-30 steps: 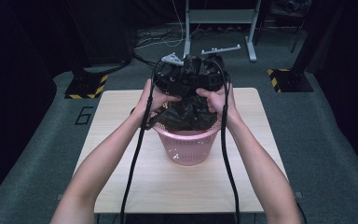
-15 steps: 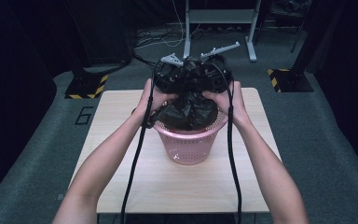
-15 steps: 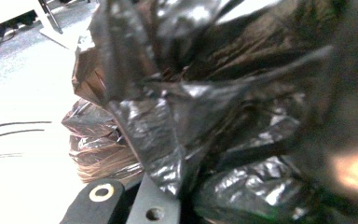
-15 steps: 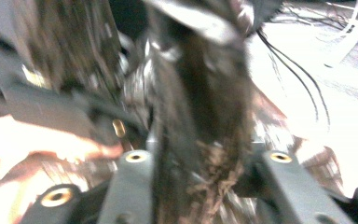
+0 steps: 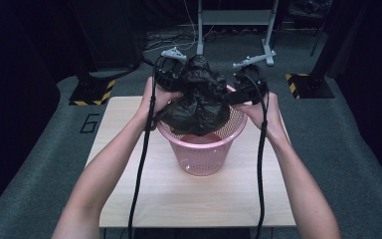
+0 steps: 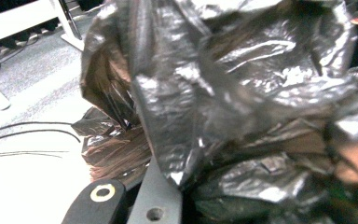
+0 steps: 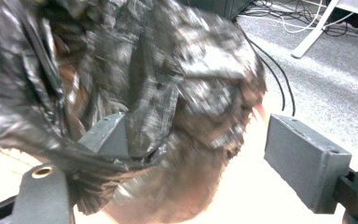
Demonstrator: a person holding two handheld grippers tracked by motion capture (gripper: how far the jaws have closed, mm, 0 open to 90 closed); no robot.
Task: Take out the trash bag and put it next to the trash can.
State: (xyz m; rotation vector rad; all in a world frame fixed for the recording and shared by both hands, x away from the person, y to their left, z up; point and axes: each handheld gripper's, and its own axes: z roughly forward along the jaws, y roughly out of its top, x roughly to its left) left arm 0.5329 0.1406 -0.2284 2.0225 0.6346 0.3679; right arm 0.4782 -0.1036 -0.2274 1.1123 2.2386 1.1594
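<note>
Pink basket [image 5: 204, 149] stands mid-table [image 5: 129, 199], upright, lattice walls. Crumpled black bag [image 5: 199, 99] bunched above its rim, lower part sagging into the basket, top peaking above both grippers. A reddish patch shows inside the basket under the bag.

Left gripper [image 5: 171, 74] at the bag's left side, held in the left hand [image 5: 154, 102], grey plate on top, cable trailing down along the forearm. Left gripper view: bag [image 6: 223, 93] pressed right up against the camera; one jaw base visible at bottom, plastic draped over the rest. Cannot tell how far the jaws stand apart or whether they pinch the film.

Right gripper [image 5: 246, 89] at the bag's right side, in the right hand [image 5: 266, 112], cable running down past the wrist. Right gripper view: jaws wide apart; bag [image 7: 121, 93] drapes over and around the left jaw, the right jaw stands bare and clear of the plastic. Picture blurred.

Floor beyond the table: grey carpet, white frame legs [image 5: 238, 30], loose cables, yellow-black striped blocks [image 5: 92, 92] on either side.
</note>
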